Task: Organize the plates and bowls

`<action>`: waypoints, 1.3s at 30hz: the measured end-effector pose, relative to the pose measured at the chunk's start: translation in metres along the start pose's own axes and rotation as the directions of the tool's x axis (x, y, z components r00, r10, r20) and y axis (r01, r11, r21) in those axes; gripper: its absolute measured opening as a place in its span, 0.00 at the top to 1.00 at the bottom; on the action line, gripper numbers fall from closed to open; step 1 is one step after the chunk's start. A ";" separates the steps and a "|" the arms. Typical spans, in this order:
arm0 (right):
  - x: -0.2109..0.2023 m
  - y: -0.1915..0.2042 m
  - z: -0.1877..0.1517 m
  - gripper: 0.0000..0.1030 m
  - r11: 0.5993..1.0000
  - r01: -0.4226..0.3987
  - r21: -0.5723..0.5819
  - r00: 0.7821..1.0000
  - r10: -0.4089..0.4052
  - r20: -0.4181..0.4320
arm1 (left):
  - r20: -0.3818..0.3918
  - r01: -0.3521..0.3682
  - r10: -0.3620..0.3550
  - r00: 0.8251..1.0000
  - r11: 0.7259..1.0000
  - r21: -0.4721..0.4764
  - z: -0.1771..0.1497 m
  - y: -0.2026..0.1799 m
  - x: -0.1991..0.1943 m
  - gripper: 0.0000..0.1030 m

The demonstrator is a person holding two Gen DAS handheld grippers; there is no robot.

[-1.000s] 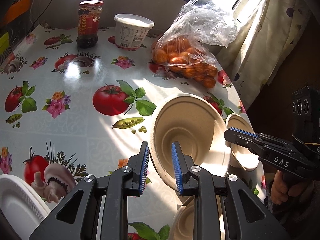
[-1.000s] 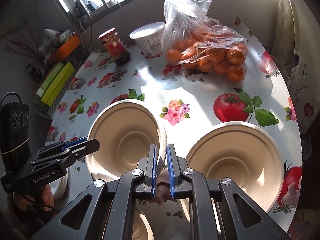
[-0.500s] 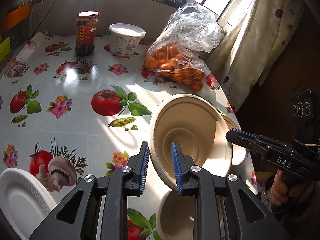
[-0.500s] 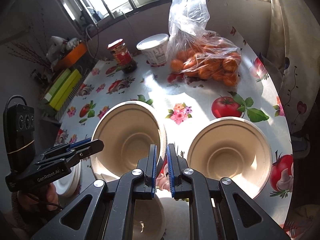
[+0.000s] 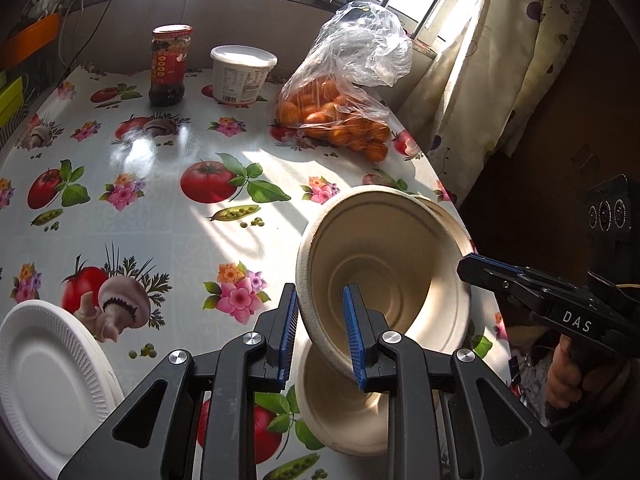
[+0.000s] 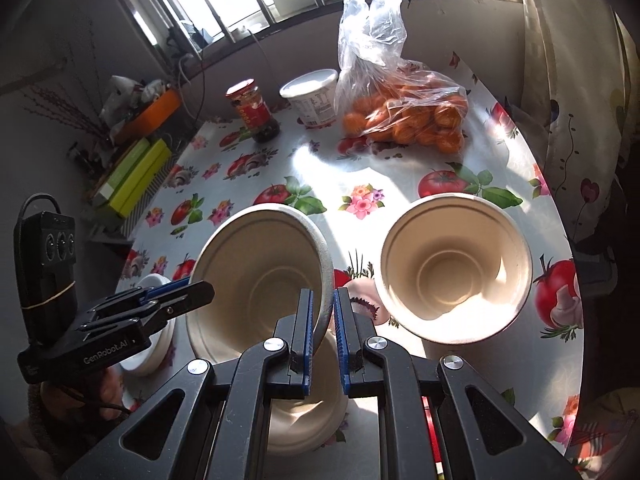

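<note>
I hold one tan bowl (image 5: 384,280) tilted in the air above the table (image 5: 132,216), my left hand-held gripper (image 5: 320,336) clamped on its near rim and my right hand-held gripper (image 6: 322,330) pinched nearly closed on the opposite rim, so the light bowl cannot swing. A second bowl (image 6: 304,408) sits directly below, a third bowl (image 6: 454,266) to the right, likely stacking targets; white plates (image 5: 44,392) wait at the table's left edge.
</note>
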State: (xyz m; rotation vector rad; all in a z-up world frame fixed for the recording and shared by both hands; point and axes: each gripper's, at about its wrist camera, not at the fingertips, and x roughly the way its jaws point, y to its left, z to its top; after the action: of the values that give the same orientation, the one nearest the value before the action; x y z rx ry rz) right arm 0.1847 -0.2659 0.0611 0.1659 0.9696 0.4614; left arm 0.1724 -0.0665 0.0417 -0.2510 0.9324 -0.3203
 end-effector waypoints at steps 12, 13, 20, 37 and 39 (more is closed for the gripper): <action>-0.009 0.000 -0.038 0.89 0.999 0.013 0.031 1.000 -0.012 -0.017 | -0.035 0.000 0.001 0.999 1.000 0.024 -0.034 -0.008 -0.003 0.76; -0.009 0.001 -0.040 0.89 0.999 0.011 0.031 1.000 -0.010 -0.018 | -0.038 -0.003 0.004 0.999 1.000 0.023 -0.036 -0.008 -0.002 0.76; -0.008 -0.001 -0.055 0.89 0.999 -0.002 0.054 1.000 0.003 -0.020 | -0.053 -0.021 0.023 0.998 0.999 0.032 -0.049 -0.008 0.001 0.77; 0.002 -0.008 -0.071 0.89 0.996 -0.016 0.086 0.999 0.020 -0.037 | -0.062 -0.060 0.063 0.996 0.997 0.048 -0.057 -0.011 0.006 0.77; 0.002 -0.008 -0.071 0.89 0.996 -0.013 0.083 0.999 0.016 -0.037 | -0.058 -0.061 0.064 0.996 0.997 0.047 -0.057 -0.012 0.006 0.77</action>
State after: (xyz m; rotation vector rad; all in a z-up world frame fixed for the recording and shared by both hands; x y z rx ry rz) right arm 0.1299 -0.2772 0.0169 0.2399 1.0253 0.4395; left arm 0.1270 -0.0842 0.0087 -0.1714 0.9885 -0.2923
